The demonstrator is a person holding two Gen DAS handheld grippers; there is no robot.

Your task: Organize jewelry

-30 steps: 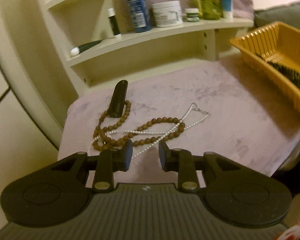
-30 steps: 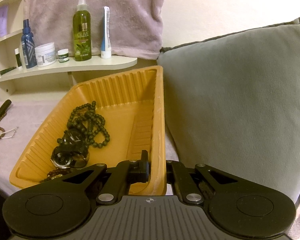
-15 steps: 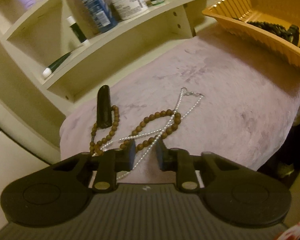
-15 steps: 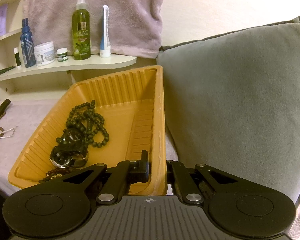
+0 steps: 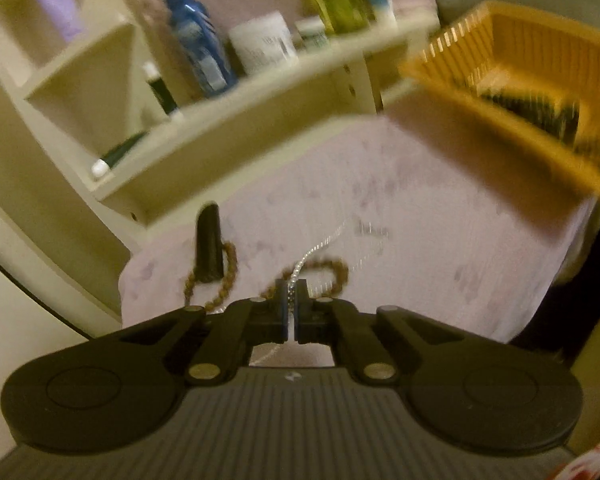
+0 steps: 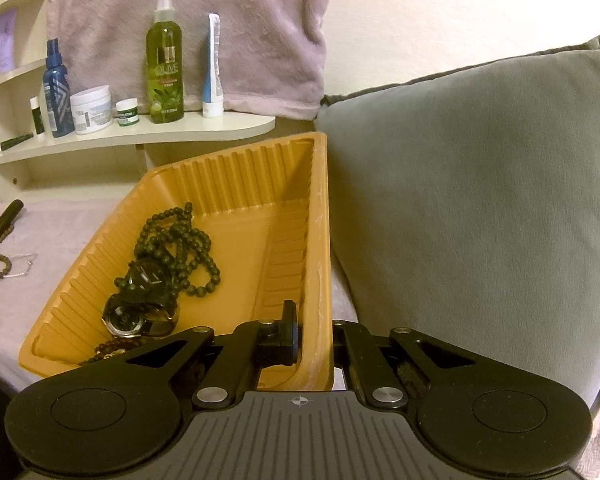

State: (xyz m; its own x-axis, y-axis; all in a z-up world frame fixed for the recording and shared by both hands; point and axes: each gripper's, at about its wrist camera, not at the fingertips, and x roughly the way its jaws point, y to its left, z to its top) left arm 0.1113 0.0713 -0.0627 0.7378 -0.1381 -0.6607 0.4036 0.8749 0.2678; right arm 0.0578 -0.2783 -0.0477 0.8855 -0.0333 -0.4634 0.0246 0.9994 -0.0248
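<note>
My left gripper [image 5: 291, 304] is shut on a thin white pearl necklace [image 5: 320, 246] that runs away from the fingertips over the mauve cloth [image 5: 420, 240]. A brown bead necklace [image 5: 336, 270] lies tangled with it, beside a black tube [image 5: 209, 242]. The view is blurred by motion. My right gripper [image 6: 314, 332] is shut on the near right wall of the orange tray [image 6: 320, 240]. The tray holds a dark green bead necklace [image 6: 180, 240], a black watch [image 6: 148, 280] and a silver watch [image 6: 126, 316].
A cream corner shelf [image 6: 140, 136] behind carries a blue spray bottle [image 6: 58, 88], a white jar [image 6: 92, 110], a green bottle [image 6: 165, 64] and a white tube [image 6: 213, 68]. A grey cushion [image 6: 480, 200] stands right of the tray.
My left gripper moved down onto the pearl necklace and closed on it. The right gripper and the tray have stayed put.
</note>
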